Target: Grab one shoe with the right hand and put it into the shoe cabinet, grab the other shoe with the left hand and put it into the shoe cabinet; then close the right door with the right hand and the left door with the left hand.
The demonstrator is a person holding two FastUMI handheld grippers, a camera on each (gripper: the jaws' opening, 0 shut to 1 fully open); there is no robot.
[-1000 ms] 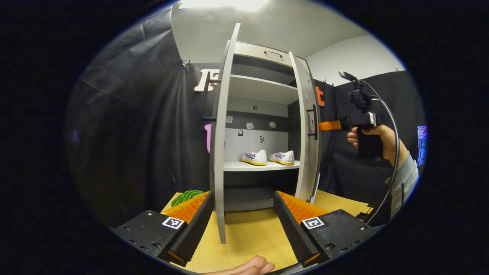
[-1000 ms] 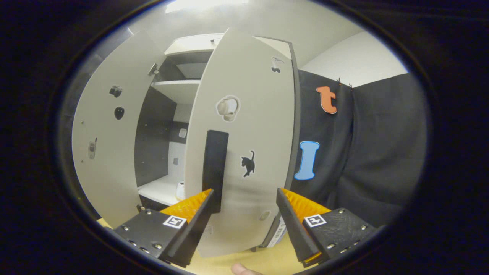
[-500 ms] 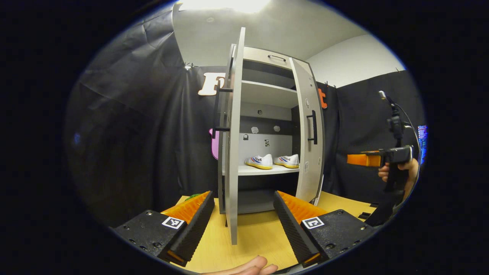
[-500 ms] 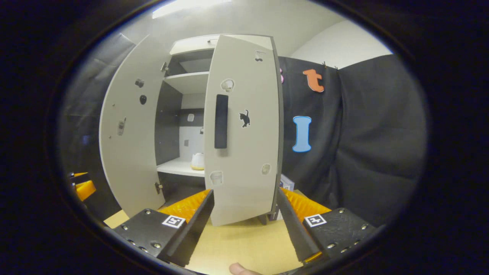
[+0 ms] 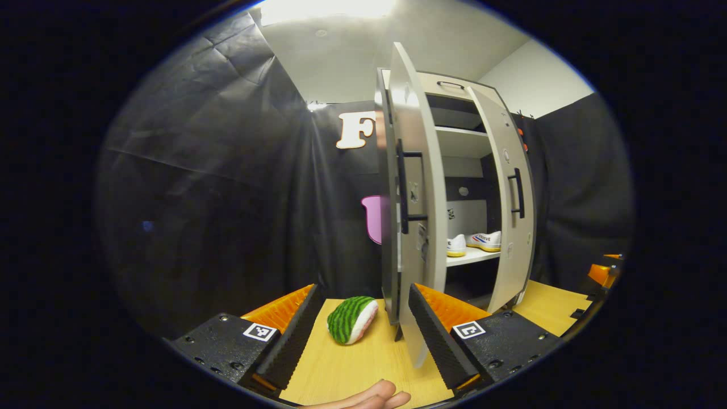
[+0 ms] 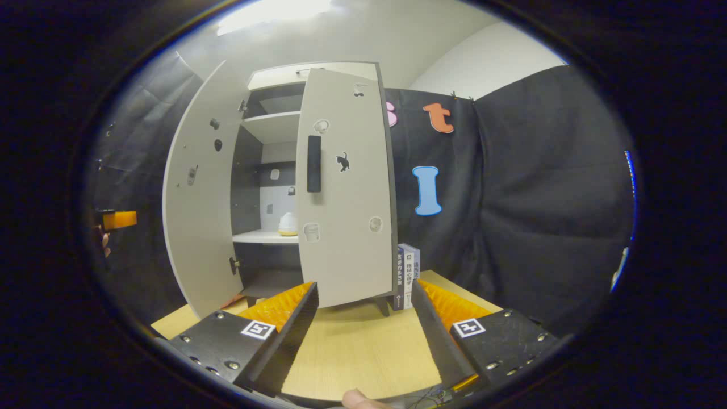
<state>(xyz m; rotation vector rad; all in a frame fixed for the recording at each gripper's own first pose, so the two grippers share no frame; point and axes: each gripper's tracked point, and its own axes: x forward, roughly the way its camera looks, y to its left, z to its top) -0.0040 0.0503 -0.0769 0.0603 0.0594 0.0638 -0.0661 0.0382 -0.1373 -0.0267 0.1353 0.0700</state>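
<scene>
The grey shoe cabinet point(image 5: 454, 91) stands on the wooden table with both doors ajar. Two white shoes point(image 5: 483, 241) rest side by side on its middle shelf; one shoe point(image 6: 287, 225) peeks through the door gap in the right gripper view. My left gripper point(image 5: 360, 293) is open and holds nothing, low in front of the left door point(image 5: 412, 170), on the side of its black handle point(image 5: 403, 193). My right gripper point(image 6: 363, 288) is open and holds nothing, some way back from the right door point(image 6: 346, 216) and its handle point(image 6: 314, 163).
A watermelon toy point(image 5: 352, 319) lies on the table point(image 5: 346, 369) between my left fingers, left of the cabinet. Books point(image 6: 406, 275) stand against the cabinet's right side. The left door point(image 6: 196, 193) swings wide toward the booth's left wall.
Both grippers have drawn back from the cabinet. The left one has shifted left, past the left door's edge to its outer face. The right one has left the right door, which stays ajar.
</scene>
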